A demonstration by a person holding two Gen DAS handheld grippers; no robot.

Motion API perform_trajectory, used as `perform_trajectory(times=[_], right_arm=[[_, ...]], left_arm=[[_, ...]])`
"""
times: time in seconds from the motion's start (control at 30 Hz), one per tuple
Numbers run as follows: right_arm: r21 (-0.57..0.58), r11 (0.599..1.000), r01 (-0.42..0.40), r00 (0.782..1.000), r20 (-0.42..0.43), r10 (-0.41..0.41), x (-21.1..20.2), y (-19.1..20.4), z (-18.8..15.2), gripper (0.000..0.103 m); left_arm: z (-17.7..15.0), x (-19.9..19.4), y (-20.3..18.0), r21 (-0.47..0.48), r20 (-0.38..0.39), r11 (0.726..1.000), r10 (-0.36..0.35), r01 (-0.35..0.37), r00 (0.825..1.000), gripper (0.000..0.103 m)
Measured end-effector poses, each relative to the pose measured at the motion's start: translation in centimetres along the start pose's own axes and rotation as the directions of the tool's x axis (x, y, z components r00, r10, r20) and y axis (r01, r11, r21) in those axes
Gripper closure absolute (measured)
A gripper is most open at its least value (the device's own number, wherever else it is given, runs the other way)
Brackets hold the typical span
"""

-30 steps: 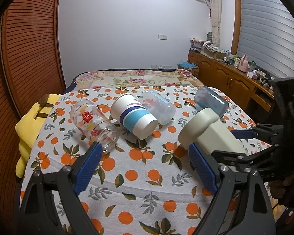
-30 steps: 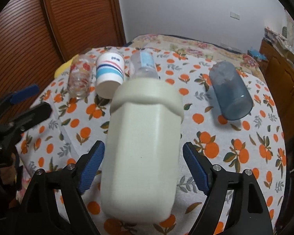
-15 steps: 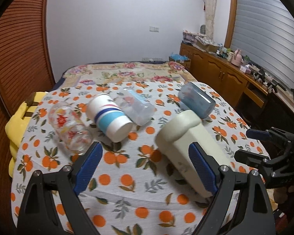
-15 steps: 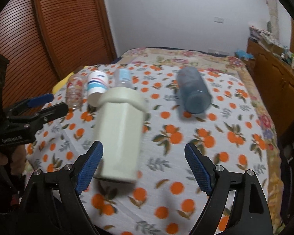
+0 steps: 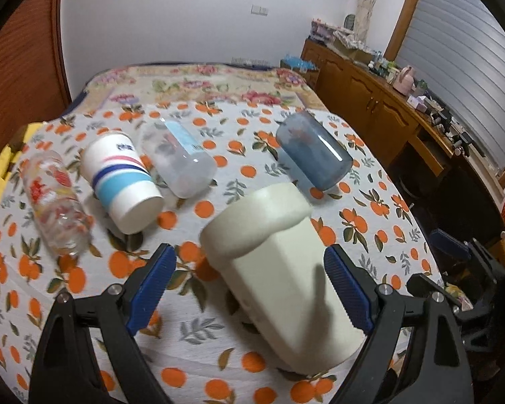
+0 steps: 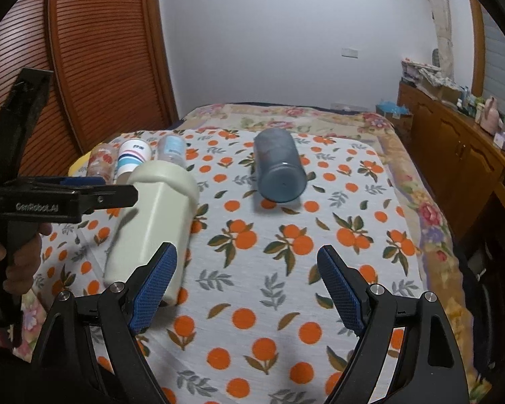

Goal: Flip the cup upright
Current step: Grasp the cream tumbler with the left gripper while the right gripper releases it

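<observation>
Cream cup (image 5: pixel 286 269) lies on its side on the orange-print tablecloth (image 6: pixel 286 286), wide end pointing away, body between the spread fingers of the left hand-held gripper (image 5: pixel 249 289), not pinched. Right hand-held gripper (image 6: pixel 245 286) also spread, nothing in it, cup just to its left. Beyond: blue tumbler (image 6: pixel 279 168), striped paper cup (image 5: pixel 121 181), clear plastic cup (image 5: pixel 178 158) & printed glass (image 5: pixel 54 202), all on sides.

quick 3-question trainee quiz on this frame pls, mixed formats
1. True or false: the cream cup lies on its side between the left gripper fingers.
2. How many cups lie on the tablecloth?
3. The right gripper is: A) shut on the blue cup, B) open and holding nothing, C) out of view.

Key: 1 true; 2 five; 3 B.
</observation>
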State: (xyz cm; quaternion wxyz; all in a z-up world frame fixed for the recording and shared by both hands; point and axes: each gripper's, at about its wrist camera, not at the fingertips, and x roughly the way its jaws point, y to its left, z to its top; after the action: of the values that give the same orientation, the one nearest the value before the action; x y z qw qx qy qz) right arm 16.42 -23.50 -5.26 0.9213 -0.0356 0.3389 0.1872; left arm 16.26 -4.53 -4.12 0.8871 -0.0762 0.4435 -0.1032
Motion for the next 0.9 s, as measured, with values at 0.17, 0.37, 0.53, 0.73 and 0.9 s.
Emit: perform_trajectory(times=[0.17,0.37,0.53,0.73,0.9], right_arm=[[0.023,1.0,-0.006,1.0,0.005,0.006,-0.1,-0.9,-0.5,0.016],[0.046,0.999,-0.028,1.0,0.001,0.028,0.2,-1.3,-1.1,0.016],[0.047,0.999,-0.025,1.0,0.01,0.025,-0.3,-1.5,-1.1,0.016],[0.058,0.998,-0.016,1.0,0.007,0.016,-0.3,-2.0,-1.1,0.016],[0.061,0.998,-0.015,1.0,0.002,0.015,-0.1,-2.1,-1.1,0.016]], left_arm=[[0.5,1.4,-0.1,-0.048,-0.063,0.998,-0.03,0.027,0.998,0.012],[1.0,2.6,0.1,-0.115,-0.134,0.992,-0.075,0.059,0.988,0.01],[1.2,4.2,0.6,-0.206,-0.189,0.971,-0.161,0.121,0.969,0.009],[1.0,5.6,0.4,-0.254,-0.25,0.957,-0.204,0.14,0.946,0.009],[0.9,6.4,0.4,-0.268,-0.273,0.95,-0.237,0.163,0.932,0.012]])
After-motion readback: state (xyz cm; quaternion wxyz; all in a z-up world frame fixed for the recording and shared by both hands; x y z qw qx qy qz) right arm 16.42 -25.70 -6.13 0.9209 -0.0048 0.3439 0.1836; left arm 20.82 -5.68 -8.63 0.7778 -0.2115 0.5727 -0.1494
